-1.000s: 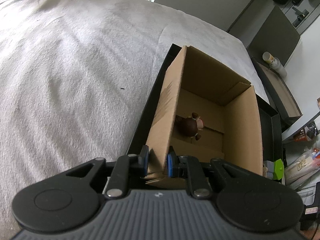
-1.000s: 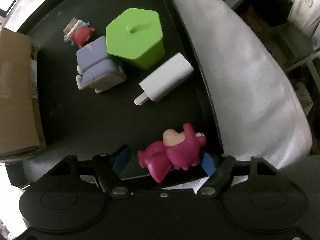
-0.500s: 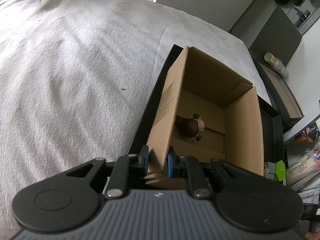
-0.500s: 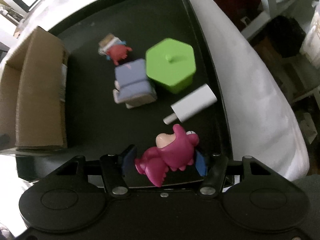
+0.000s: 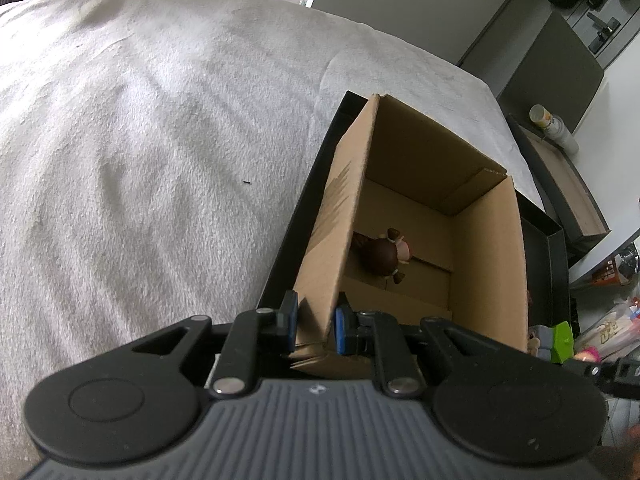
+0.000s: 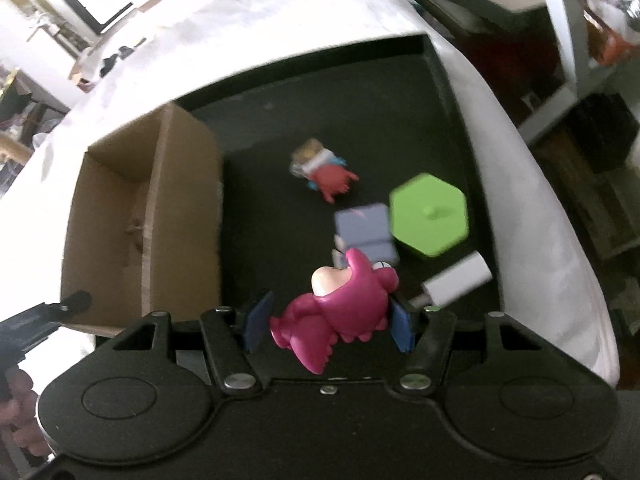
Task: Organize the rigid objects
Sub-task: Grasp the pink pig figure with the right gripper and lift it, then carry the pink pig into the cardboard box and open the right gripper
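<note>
Left gripper (image 5: 314,322) clamps the cardboard box (image 5: 486,248) wall; right gripper (image 6: 326,322), jaws just closed in, grips the pink figurine (image 6: 340,312) above the black tray (image 6: 280,220)

An open brown cardboard box (image 5: 486,248) stands upright at the left end of a shallow black tray (image 6: 372,92); a small dark-brown figurine (image 5: 382,256) lies on its floor. A magenta plastic figurine (image 6: 340,306) hangs above the tray. On the tray lie a red figurine (image 6: 330,178), a lavender block (image 6: 366,232), blurred, perhaps a toy armchair, a green hexagonal lidded container (image 6: 430,214) and a white charger plug (image 6: 460,280).
</note>
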`<state>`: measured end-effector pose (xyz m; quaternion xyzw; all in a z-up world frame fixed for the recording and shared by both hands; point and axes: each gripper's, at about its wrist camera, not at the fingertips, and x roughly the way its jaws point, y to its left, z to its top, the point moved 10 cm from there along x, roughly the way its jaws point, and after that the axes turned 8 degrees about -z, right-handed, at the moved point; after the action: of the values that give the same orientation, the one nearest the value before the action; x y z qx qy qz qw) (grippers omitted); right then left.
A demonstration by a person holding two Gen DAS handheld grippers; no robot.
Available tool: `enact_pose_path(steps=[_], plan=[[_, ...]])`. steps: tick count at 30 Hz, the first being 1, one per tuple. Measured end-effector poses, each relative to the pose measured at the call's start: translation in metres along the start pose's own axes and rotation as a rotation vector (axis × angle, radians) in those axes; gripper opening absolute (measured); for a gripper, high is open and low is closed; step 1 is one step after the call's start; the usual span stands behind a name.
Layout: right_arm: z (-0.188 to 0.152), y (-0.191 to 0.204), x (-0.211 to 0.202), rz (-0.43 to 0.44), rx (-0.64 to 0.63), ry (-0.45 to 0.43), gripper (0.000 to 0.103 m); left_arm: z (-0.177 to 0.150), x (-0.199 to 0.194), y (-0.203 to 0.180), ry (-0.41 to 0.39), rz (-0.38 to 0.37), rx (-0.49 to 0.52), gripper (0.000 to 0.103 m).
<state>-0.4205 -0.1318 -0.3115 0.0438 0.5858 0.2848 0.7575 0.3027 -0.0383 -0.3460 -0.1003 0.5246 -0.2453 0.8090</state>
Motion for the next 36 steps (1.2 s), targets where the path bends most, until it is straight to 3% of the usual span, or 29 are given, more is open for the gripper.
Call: enact_pose_path(steps=[22,36], plan=[[0.044,0.107,-0.037,0.117,-0.155,-0.116,0.060,0.000,0.001,0.001,0.010,-0.014,-0.003,0.017],[0.048,0.160,-0.024,0.163,-0.189,-0.116,0.060,-0.001,0.001,0.000,0.019,-0.022,-0.009,0.017]])
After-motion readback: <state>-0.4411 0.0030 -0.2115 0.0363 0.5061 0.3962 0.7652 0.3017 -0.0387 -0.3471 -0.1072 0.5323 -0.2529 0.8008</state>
